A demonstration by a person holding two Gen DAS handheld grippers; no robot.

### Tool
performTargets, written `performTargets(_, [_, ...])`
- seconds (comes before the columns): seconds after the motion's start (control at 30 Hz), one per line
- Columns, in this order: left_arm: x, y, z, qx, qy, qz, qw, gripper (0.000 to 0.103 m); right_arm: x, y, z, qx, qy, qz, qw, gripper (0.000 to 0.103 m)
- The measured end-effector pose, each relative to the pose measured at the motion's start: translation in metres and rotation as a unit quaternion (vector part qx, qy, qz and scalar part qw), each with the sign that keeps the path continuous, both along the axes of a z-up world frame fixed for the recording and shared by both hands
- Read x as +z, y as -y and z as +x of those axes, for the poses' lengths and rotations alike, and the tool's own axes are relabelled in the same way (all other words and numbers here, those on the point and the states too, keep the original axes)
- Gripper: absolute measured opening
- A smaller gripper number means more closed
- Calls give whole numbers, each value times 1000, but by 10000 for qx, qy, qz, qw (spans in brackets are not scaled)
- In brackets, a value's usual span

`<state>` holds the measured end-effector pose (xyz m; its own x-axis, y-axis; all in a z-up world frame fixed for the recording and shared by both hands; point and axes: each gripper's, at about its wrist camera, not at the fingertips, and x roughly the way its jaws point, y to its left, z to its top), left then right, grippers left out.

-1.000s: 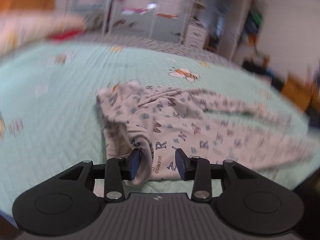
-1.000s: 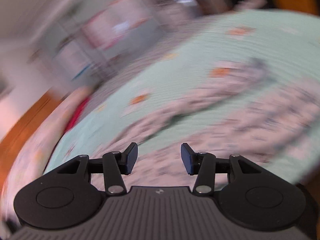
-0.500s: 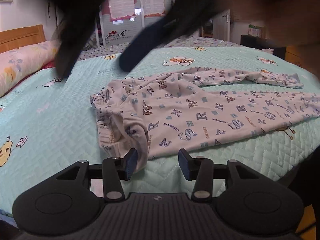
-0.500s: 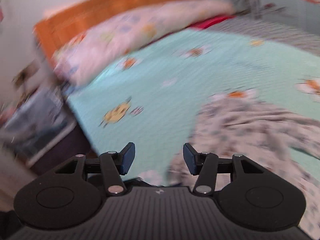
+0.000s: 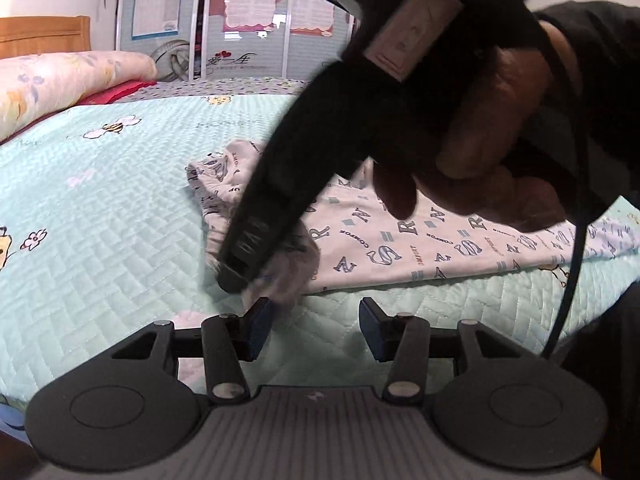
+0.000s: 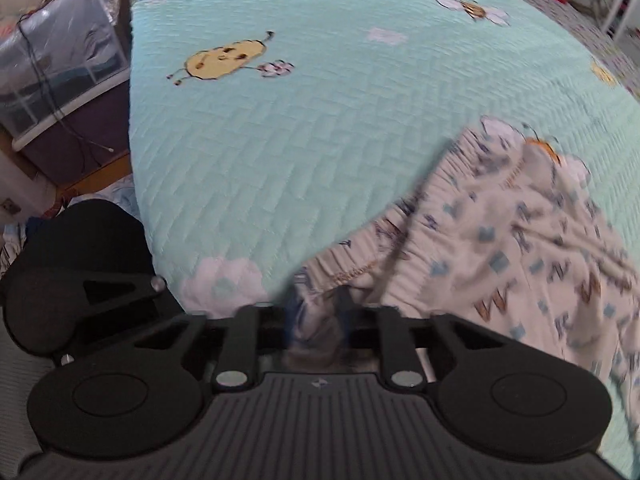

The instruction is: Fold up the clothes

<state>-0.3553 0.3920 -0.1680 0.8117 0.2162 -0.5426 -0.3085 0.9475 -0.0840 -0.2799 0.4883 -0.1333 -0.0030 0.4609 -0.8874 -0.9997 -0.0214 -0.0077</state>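
Right gripper (image 6: 318, 328) has just been closing; jaws now clamped on the elastic waistband corner of the pants (image 6: 520, 240), cloth bunched between the pads. Left gripper (image 5: 314, 328) has its jaws parted, nothing between them, hovering over bare quilt (image 5: 120, 208) just short of that same waist end. Pants lie flat on the bed, long axis running from waist away to the right in the left view. Left is nearer the free waist corner; probably grabs next.

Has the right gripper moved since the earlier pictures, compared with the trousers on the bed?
Yes. The right gripper has swung across the bedspread to the waistband of the trousers; its jaws have just been closing and now pinch that fabric.
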Motion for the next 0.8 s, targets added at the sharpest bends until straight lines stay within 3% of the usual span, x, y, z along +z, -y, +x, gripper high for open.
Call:
performTargets(0.07, [-1,-2,0,36,14,-31,10000,52,0,-13,-11,202,141,-126,9996,5])
performTargets(0.17, [-2,-6,-1,131,58,-107,9998,52,9,-35,-16,57,40,98,9999,5])
performTargets(0.23, [-1,-9,-2,188,128,-184,9996,52,30,-44,-11,-82,-517,740,9959,5])
performTargets(0.27, [-1,-10,-2,211,143,-215,9994,52,40,-47,-8,-207,-861,1054,9905,0])
performTargets(0.3, [-1,-11,-2,228,140,-241,9994,52,43,-51,-5,-351,-1071,1178,9866,0])
performTargets(0.4, [-1,-12,1,263,117,-285,9992,52,28,-56,1,-722,-1003,1000,9873,6])
performTargets(0.47, [0,-12,1,284,127,-293,9991,52,24,-43,15,-1111,-1208,1167,9795,8])
performTargets(0.53, [1,-15,-2,340,223,-389,9984,53,36,-8,35,-1570,-1477,1679,9619,13])
performTargets(0.6, [2,-19,-6,408,348,-518,9972,53,48,33,52,-2008,-1585,2143,9427,39])
performTargets(0.7, [6,-26,-13,527,571,-744,9942,53,49,93,68,-2517,-1446,2246,9302,41])
performTargets(0.8, [14,-50,-27,837,971,-1102,9856,53,40,149,79,-2998,-1367,2252,9169,41])
